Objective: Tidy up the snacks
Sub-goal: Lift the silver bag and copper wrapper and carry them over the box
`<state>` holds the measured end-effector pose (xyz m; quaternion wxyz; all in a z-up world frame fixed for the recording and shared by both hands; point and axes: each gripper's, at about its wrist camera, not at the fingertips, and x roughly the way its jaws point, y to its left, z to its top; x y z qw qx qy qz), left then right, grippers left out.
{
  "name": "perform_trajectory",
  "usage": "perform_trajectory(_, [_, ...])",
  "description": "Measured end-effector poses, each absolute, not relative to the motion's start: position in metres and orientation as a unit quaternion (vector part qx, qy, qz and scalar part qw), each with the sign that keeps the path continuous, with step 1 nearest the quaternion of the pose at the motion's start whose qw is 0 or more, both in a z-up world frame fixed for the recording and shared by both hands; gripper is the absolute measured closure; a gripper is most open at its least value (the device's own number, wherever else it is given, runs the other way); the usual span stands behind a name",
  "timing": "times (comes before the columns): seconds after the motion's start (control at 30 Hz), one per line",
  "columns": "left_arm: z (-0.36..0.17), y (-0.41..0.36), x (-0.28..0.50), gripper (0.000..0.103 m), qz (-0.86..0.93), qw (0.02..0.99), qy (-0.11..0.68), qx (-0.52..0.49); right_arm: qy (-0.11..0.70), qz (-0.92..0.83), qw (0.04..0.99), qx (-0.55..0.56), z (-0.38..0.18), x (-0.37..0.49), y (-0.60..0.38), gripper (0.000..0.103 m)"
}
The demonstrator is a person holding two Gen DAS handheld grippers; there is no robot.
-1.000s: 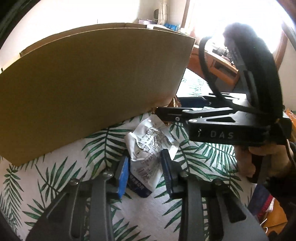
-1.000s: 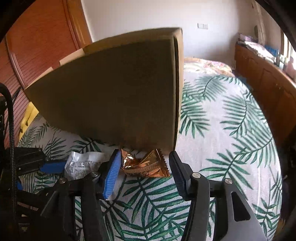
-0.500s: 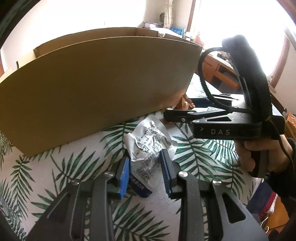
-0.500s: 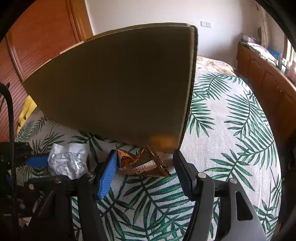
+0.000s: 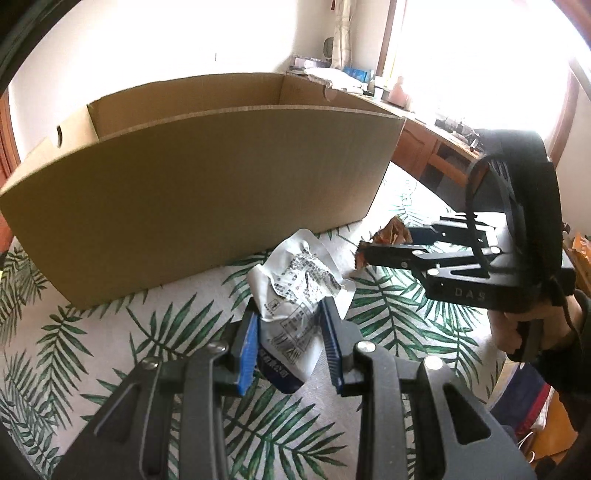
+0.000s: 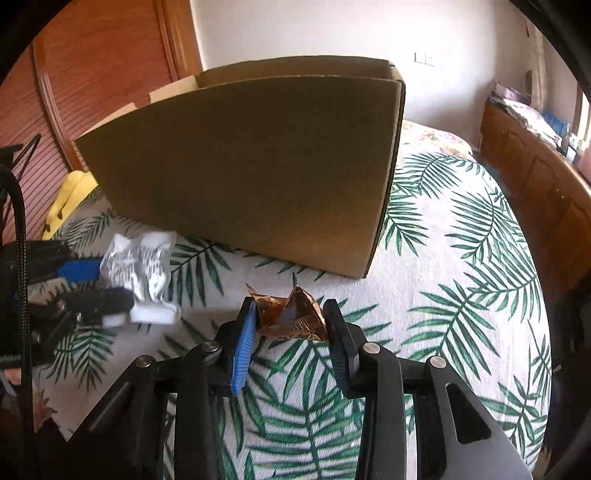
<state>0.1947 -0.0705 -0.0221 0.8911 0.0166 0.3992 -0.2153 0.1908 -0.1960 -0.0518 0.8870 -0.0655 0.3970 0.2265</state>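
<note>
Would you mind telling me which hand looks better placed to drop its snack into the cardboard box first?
Left, probably. The left claw is shut on the white packet, before the cardboard box. The right claw is closing on the gold wrapper.

Home bedroom. Bed (image 6: 461,258) spread with white cover printed in green palm fronds fills foreground; floral bedding (image 6: 432,136) lies at far end. Slatted reddish wooden wardrobe doors (image 6: 92,74) stand along one side. Built-in wooden cabinet (image 6: 546,192) runs beside bed, its top heaped with household clutter. Sunlit window (image 5: 480,55) with pale curtain (image 5: 343,33) glows behind it. Plain white wall (image 6: 314,33) carries switch plate (image 6: 424,58). Open cardboard box (image 5: 203,177) sits on bed.
</note>
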Motion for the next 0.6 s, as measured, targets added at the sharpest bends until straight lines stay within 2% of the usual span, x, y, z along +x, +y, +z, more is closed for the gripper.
perform_trajectory(0.6, [0.038, -0.051, 0.169, 0.073, -0.215, 0.916, 0.338, 0.032, 0.338, 0.256, 0.904, -0.05, 0.006, 0.158, -0.204, 0.075])
